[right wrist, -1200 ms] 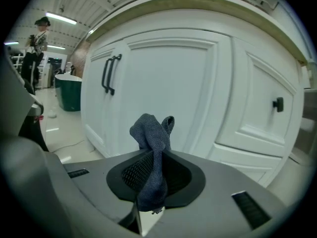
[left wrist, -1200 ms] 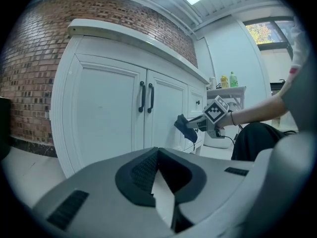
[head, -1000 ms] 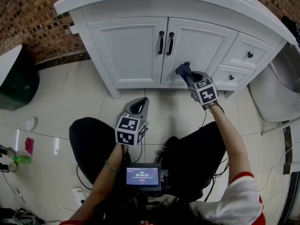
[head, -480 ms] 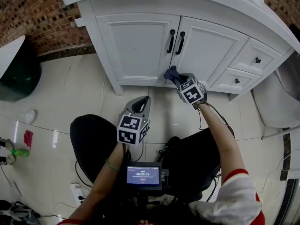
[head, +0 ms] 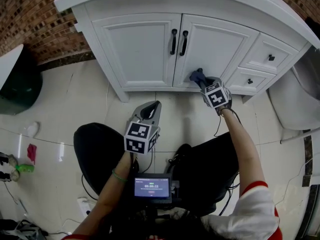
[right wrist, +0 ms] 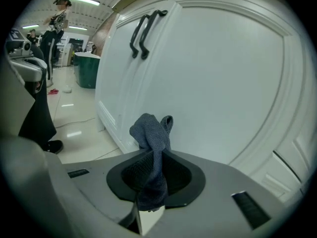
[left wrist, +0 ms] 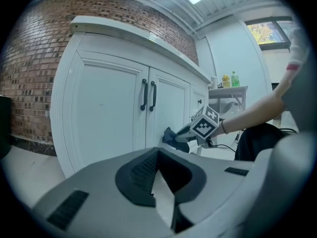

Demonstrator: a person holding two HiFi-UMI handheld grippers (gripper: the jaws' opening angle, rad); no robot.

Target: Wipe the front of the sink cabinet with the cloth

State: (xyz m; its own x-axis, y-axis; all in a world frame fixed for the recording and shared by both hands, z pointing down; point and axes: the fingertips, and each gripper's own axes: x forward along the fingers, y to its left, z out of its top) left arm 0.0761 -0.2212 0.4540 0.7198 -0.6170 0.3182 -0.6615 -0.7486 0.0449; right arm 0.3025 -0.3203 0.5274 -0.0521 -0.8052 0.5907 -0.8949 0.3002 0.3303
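The white sink cabinet (head: 145, 49) has two doors with black handles. A dark blue-grey cloth (head: 196, 75) touches the lower part of the right door, just above the bottom rail. My right gripper (head: 200, 81) is shut on it. In the right gripper view the cloth (right wrist: 152, 133) sticks up from between the jaws, against the door panel (right wrist: 223, 83). My left gripper (head: 149, 111) hangs back over the floor, well short of the cabinet, shut and holding nothing. From the left gripper view (left wrist: 157, 155) I see the right gripper (left wrist: 185, 133) and the cloth (left wrist: 171, 135) at the door.
Two small drawers (head: 265, 59) sit right of the doors, and a white fixture (head: 292, 104) stands beyond them. A dark green bin (head: 20, 89) stands at the left by the brick wall (head: 35, 19). A small screen (head: 151, 187) rests on the person's lap. Litter (head: 31, 154) lies on the tiles.
The right gripper swept the cloth left along the bottom of the right door, then back to the right. The left gripper stayed put.
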